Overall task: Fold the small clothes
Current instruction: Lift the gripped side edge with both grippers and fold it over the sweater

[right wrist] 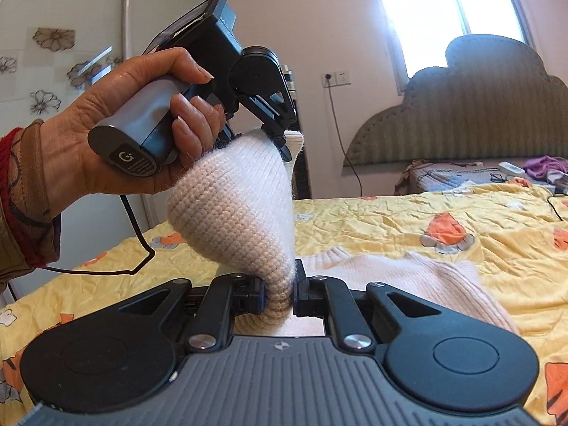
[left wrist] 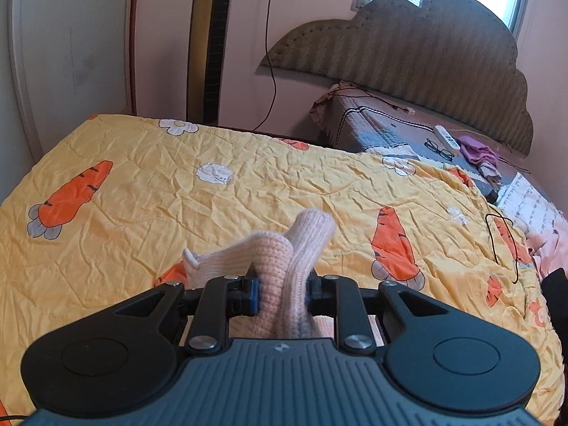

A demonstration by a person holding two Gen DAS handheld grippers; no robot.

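Pale pink knit garment (right wrist: 234, 198), ribbed in parts, fine fuzzy nap; one item, lifted above the bed and stretched between two handheld tools, with a further ribbed section (right wrist: 408, 269) trailing onto the quilt below.

Right gripper (right wrist: 278, 296): black jaws drawn narrow, clamped on a bunched edge of the knit. Points nearly level across the bed.

Left gripper (left wrist: 284, 289): jaws narrow, pinching folds of the same knit between blue-edged pads; a ribbed tube of fabric (left wrist: 312, 230) stands up beyond them. Tilted downward toward the quilt. In the right wrist view it is up and to the left, nose angled down into the top of the garment.

Left hand (right wrist: 117, 120): bare, wrapped around the grey handle, thumb along the top, fingers curled beneath. Cuff patterned brown over a red knit sleeve.

Markings: a white circular "G"-like logo on the handle's butt, with small print beneath it too fine to read.

Quilt (left wrist: 142, 184): yellow, crinkled, printed with orange carrots and white rabbits.

Beyond: green scalloped headboard (left wrist: 408, 56); white power strip (left wrist: 446, 137); black spectacles (left wrist: 439, 149); purple cloth (left wrist: 477, 151).
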